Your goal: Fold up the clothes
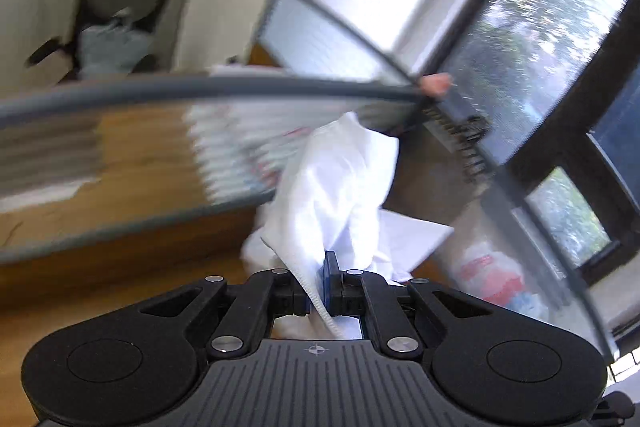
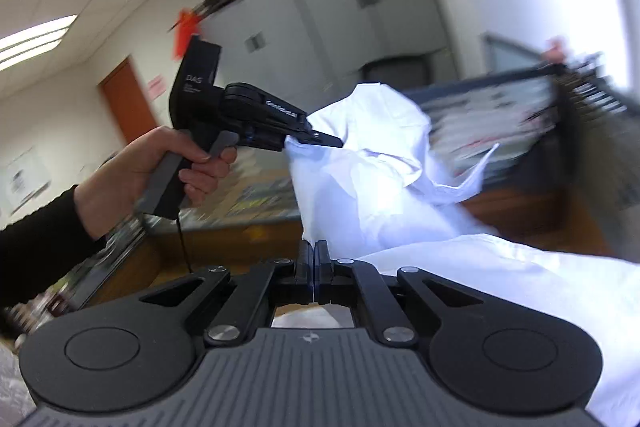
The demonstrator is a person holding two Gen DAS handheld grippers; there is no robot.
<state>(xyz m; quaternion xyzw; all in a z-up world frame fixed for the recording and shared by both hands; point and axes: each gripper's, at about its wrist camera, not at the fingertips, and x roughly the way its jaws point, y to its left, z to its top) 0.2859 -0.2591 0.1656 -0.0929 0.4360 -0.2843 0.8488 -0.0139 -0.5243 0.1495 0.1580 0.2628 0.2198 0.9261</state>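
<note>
Office surroundings blur past on both cameras: a wooden desk (image 1: 120, 255) fenced by gray-framed partition panels (image 1: 208, 87), a window (image 1: 560, 27) with trees behind it, and a black office chair (image 1: 116, 15) against the far wall. Pale cabinets (image 2: 340, 7) and an orange door (image 2: 126, 99) show in the right wrist view.

A white garment (image 1: 340, 195) hangs bunched in the air above the desk, held up at two places. The left hand-held gripper (image 1: 326, 287) has its blue-padded fingers pressed together on a hemmed edge of the cloth, which rises in a crumpled column in front of the lens. From the right wrist view that same left hand-held gripper (image 2: 326, 139) bites into the upper edge of the garment (image 2: 372, 179), the person's left hand (image 2: 172, 167) wrapped round its handle and a black sleeve (image 2: 40, 239) behind it.

The right hand-held gripper (image 2: 315, 263) has its fingers squeezed flat together, with white fabric spreading just to the right of them and beneath them; whether cloth is actually pinched between them I cannot tell.
</note>
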